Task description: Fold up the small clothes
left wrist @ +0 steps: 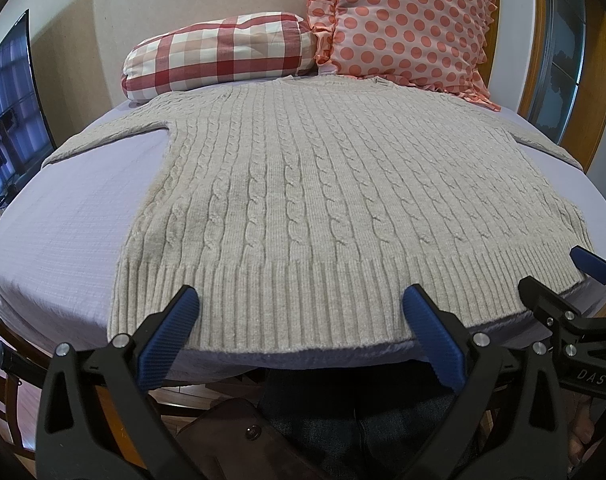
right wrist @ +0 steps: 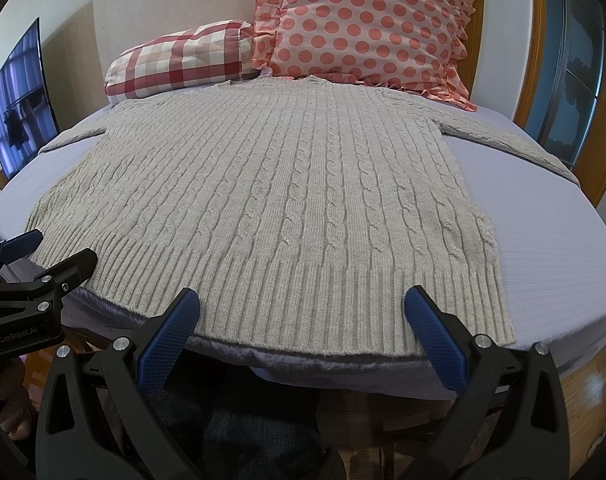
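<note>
A beige cable-knit sweater (left wrist: 303,184) lies flat on the lavender bed (left wrist: 63,232), hem toward me, sleeves spread out to both sides. It also shows in the right wrist view (right wrist: 271,184). My left gripper (left wrist: 301,300) is open and empty, its blue pads just above the ribbed hem near the bed's front edge. My right gripper (right wrist: 301,300) is open and empty over the hem's right half. The right gripper also shows at the right edge of the left wrist view (left wrist: 563,276); the left gripper shows at the left edge of the right wrist view (right wrist: 51,248).
A red checked pillow (left wrist: 223,56) and a pink polka-dot pillow (left wrist: 403,24) stand at the head of the bed behind the sweater's collar. A dark TV screen (left wrist: 11,120) is at the left. A wooden frame (left wrist: 543,40) is at the right. The bed (right wrist: 543,216) has bare sheet beside the sweater.
</note>
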### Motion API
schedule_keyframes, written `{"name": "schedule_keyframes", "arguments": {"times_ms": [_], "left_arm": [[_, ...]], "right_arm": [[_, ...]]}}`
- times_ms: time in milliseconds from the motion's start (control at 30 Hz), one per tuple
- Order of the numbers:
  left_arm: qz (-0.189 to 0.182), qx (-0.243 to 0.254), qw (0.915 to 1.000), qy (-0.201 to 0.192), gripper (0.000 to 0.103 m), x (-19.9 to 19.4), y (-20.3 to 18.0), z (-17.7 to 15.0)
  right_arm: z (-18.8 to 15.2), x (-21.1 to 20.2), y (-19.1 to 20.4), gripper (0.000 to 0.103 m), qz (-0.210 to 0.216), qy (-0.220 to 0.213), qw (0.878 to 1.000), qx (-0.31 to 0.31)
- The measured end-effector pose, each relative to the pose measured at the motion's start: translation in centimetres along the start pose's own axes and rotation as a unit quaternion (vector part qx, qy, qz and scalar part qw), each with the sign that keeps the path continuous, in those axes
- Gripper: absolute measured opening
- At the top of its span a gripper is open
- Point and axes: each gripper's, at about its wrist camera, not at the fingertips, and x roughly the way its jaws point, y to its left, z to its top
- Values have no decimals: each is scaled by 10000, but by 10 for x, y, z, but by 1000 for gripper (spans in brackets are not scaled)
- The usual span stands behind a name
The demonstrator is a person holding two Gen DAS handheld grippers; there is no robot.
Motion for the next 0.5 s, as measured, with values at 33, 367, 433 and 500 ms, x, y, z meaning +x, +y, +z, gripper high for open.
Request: {"name": "schedule_keyframes", "arguments": {"times_ms": [33,367,433,500], "left_arm": [[0,0,10000,0,101,0,0,0],[-32,52,10000,19,101,0,0,1],[-145,115,9998,91,101,0,2,3],[-333,111,9993,119,101,-2,10,13]], "right_arm": [[0,0,0,102,0,-1,10000,0],[-1,2,-3,102,58,-64,10000,-23],[2,4,-9,102,282,-83,9995,-122],[13,5,-27,102,558,-31,9984,67]]}}
